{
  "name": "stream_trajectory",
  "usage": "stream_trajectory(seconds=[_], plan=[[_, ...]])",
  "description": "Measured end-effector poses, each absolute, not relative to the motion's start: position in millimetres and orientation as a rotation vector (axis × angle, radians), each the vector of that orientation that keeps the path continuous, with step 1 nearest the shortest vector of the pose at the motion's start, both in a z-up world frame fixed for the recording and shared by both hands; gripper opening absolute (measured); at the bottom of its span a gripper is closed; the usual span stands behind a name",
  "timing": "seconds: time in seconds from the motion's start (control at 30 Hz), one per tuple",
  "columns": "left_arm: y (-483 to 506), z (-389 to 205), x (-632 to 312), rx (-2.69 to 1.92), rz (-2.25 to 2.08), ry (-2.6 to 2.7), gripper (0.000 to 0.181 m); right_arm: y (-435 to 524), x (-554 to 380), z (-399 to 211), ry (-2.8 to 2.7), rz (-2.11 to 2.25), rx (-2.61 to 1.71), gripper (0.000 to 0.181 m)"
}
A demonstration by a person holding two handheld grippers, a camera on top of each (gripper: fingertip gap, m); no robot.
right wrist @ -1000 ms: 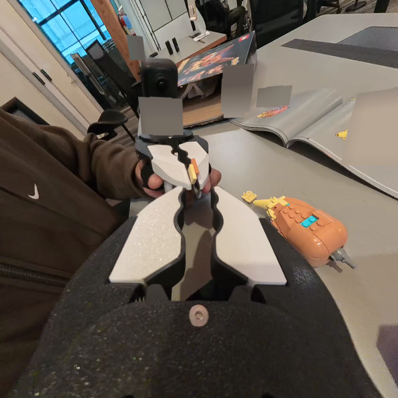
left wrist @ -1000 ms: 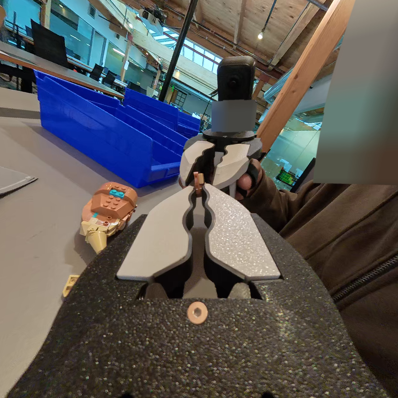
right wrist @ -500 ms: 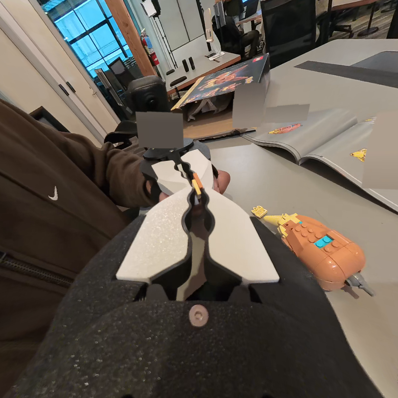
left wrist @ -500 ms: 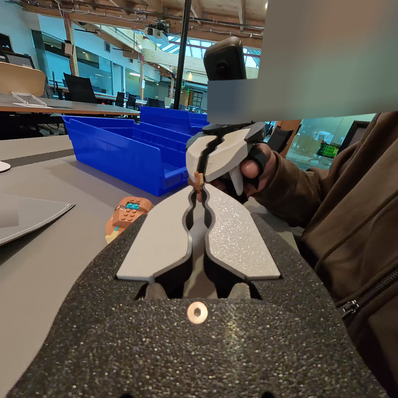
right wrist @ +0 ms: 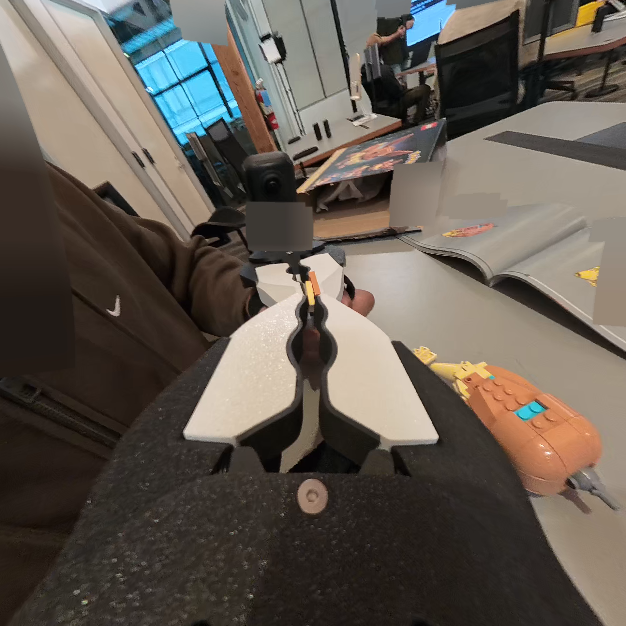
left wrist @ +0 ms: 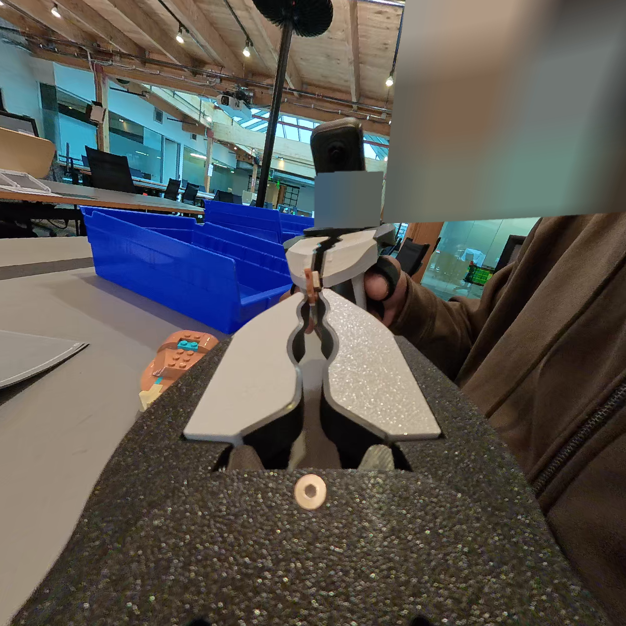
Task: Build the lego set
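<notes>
Both grippers are meeting tip to tip above the orange model. The left gripper and right gripper are each pinching nearly closed fingers on small pieces; pressing squarely, studs aligned, is advisable

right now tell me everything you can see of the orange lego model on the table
The orange lego model is a rounded, glossy plastic body lying on its side on the grey table, untouched by either tongs. Studded plates run along its top with one teal brick set in. Pale yellow pointed pieces stick out at one end, grey parts at the other. A loose yellow piece lies just beyond.
</notes>
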State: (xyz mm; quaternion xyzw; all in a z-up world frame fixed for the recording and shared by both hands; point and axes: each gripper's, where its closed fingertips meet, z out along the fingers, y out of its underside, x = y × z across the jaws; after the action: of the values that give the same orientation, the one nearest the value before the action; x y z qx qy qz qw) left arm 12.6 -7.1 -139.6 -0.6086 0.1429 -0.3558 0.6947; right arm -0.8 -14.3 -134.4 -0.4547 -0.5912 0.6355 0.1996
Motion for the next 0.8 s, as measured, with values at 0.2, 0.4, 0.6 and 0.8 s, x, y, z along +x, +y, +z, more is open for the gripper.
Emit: stream_trajectory(seconds=[0.2, 0.4, 0.6, 0.8], plan=[[-11.9, -134.9, 15.0, -1.318, -0.831, 0.330, 0.004, -18.4, 1.5, -130.7, -1.652, 1.845, -1.247, 0.004], [-14.5, -132.4, 16.8, -1.298, -0.869, 0.335, 0.004, -20.6, 3.1, -128.6, -1.660, 1.868, -1.232, 0.003], [-15.2, -131.1, 16.6, -1.287, -0.857, 0.333, 0.003, -21.2, 3.4, -127.5, -1.654, 1.880, -1.241, 0.003], [-15.5, -130.1, 15.7, -1.281, -0.779, 0.348, 0.003, -21.8, 3.5, -126.6, -1.639, 1.894, -1.259, 0.004]])
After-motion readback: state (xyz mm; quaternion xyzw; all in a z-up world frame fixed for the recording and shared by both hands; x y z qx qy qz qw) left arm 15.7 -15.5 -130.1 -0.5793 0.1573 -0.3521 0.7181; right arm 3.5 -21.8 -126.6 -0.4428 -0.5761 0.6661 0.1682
